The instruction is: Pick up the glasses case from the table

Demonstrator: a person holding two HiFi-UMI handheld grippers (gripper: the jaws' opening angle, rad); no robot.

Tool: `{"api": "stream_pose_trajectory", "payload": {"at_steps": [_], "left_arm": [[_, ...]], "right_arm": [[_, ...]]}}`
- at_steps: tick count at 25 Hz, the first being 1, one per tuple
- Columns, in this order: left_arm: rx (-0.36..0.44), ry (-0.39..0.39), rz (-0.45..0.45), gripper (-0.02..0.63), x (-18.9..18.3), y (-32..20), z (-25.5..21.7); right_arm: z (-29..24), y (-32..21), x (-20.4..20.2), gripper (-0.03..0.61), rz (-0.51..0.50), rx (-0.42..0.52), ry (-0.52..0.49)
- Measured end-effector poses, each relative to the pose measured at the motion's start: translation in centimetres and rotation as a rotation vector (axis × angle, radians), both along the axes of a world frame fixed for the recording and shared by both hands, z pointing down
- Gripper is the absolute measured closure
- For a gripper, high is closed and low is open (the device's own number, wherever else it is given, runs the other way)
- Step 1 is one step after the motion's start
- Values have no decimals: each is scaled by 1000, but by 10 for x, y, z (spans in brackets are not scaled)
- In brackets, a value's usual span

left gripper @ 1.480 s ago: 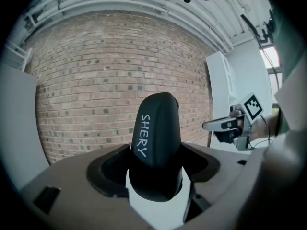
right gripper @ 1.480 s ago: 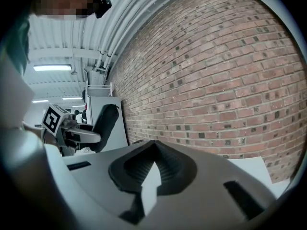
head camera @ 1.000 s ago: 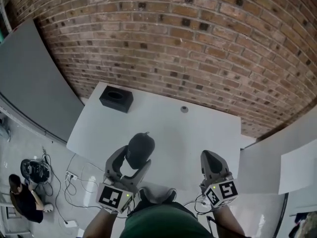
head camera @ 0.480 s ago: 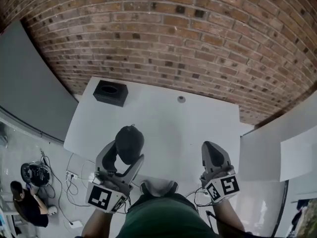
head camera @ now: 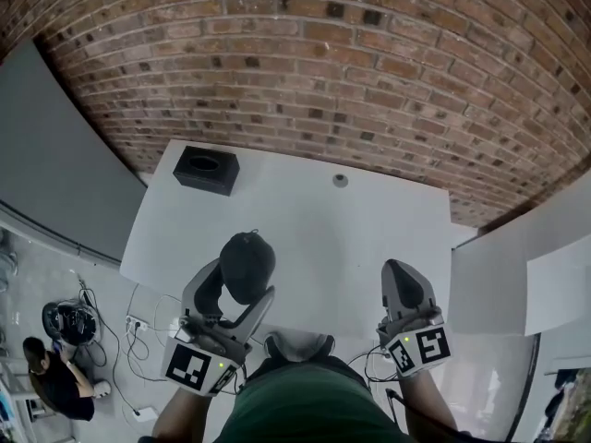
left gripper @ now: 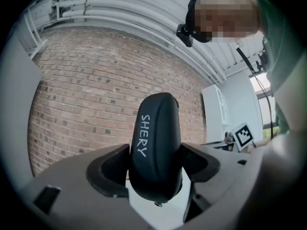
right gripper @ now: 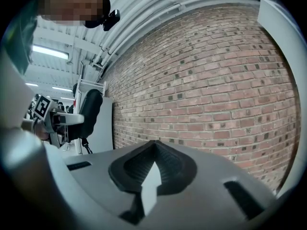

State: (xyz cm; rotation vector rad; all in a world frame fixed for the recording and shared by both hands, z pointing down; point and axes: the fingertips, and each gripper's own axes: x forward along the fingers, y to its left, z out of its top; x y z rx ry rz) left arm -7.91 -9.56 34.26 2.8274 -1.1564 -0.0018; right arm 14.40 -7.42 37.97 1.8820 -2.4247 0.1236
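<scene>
Gripping smooth black oval glasses case [left gripper: 154,147] in my left gripper [head camera: 236,289], held above matte white table [head camera: 369,238]. My right gripper [head camera: 404,275] pinched together, empty. Black box [head camera: 206,170] far-left; small grey disc [head camera: 340,180], possibly a cap.

Wears a dark green top [head camera: 295,409]. Carries on the head a black camera [left gripper: 184,33] fixed to a black band. Grey plastic for the left tongs [head camera: 238,284] and the right tongs [head camera: 404,275], with smooth, rounded shells. Inside each jaw a black pad [right gripper: 165,164] with a fine ribbed texture. Near the jaws a rectangular slot [right gripper: 242,198] cut in the grey body. At the back a black-and-white square marker on the left cube [head camera: 196,367], the same kind on the right cube [head camera: 420,349]. Beside each marker a small green light [head camera: 220,365].
</scene>
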Motion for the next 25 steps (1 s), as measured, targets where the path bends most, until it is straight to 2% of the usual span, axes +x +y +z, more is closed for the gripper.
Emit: {"api": "stream_pose_trajectory", "payload": {"at_steps": [11, 25], "left_arm": [[-5, -1, -38, 288, -8, 4, 4], [5, -32, -48, 288, 0, 10, 5]], "right_arm": [[3, -4, -11, 578, -44, -2, 4], [5, 3, -7, 578, -64, -4, 7]]}}
